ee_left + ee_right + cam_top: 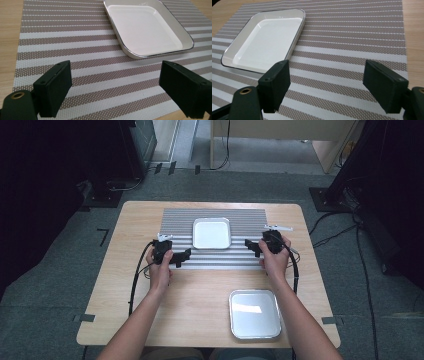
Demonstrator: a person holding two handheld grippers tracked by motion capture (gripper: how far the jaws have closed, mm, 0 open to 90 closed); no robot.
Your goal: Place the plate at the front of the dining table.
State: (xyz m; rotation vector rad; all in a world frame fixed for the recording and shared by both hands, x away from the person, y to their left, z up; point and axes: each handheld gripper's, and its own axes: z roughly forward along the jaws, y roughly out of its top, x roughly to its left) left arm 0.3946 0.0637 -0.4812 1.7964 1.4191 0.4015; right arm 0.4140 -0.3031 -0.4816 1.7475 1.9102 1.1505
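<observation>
A white square dish [212, 232] with a dark rim lies on a striped placemat [180, 217] at the table's far middle. My left gripper [181, 257] hovers open over the mat's near left part, with the dish [147, 27] ahead and to the right of its jaws. My right gripper [251, 246] is open over the mat's right side, the dish [265, 40] ahead to its left. Nothing sits between either pair of jaws [115, 87] [327, 85]. A second white square dish [254, 314] rests on the bare wood near the front right.
The wooden table [125, 300] has bare surface at the front left and along both sides of the mat [75, 50] [352, 37]. Cables trail from both grippers over the table edge. Dark floor, stands and cables surround the table.
</observation>
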